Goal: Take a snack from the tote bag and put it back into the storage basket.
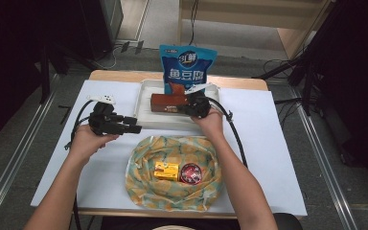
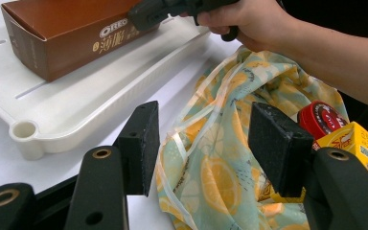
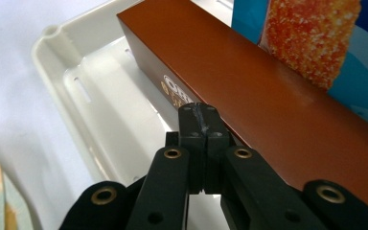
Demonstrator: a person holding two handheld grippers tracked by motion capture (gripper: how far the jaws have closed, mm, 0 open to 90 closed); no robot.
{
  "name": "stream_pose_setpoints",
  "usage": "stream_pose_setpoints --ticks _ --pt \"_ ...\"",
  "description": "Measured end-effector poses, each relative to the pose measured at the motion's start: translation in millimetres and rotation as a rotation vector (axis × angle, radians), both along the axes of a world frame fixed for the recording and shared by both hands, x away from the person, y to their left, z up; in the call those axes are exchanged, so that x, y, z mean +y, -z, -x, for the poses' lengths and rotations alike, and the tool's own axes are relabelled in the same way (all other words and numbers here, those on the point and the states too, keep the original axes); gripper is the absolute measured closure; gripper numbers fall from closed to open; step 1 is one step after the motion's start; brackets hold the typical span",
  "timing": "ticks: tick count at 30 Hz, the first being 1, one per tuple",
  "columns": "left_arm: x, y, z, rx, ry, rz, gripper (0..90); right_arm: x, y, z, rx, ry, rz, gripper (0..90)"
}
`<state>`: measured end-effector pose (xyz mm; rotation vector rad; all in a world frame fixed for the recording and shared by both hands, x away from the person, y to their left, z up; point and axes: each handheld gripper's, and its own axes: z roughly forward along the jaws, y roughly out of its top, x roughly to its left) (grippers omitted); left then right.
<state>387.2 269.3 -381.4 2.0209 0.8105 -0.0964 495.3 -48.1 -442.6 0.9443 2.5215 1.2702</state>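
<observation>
hidden: brown box [image 1: 165, 102] right end, behind right claw [image 1: 188, 106] | blue bag [image 3: 316, 43] cropped (top edge)

My desk [image 1: 263, 129] has a white cover. A white tray [image 1: 146, 103] and a lemon-print cloth [image 1: 143, 177] lie directly on it.

"OREO" on brown box [image 2: 72, 36], "鱼豆腐" on blue bag [image 1: 188, 67]

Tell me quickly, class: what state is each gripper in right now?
Left gripper: open, holding nothing, jaws apart above the fruit-print cloth.
Right gripper: shut, nothing between its jaws, tips against the brown Oreo box.
</observation>
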Motion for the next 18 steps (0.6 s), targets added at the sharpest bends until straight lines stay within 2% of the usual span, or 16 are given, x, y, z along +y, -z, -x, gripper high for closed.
stream_pose_setpoints --ticks 7,11,14,18 --pt "0.2 -0.3 0.2 -0.004 0.005 0.003 45.0 0.2 0.1 -7.3 -0.014 0.047 0.008 90.0" --pt "0.1 0.3 -0.1 -0.005 0.005 -0.001 45.0 -1.9 2.2 -10.8 0.0 0.051 -0.019 90.0" --pt "-0.4 0.5 -0.1 -0.005 0.008 -0.002 45.0 0.1 2.5 -11.2 -0.006 0.056 -0.019 90.0" --pt "-1.2 0.2 0.6 -0.008 0.011 -0.003 45.0 2.8 0.7 -11.3 0.01 0.059 -0.017 90.0"
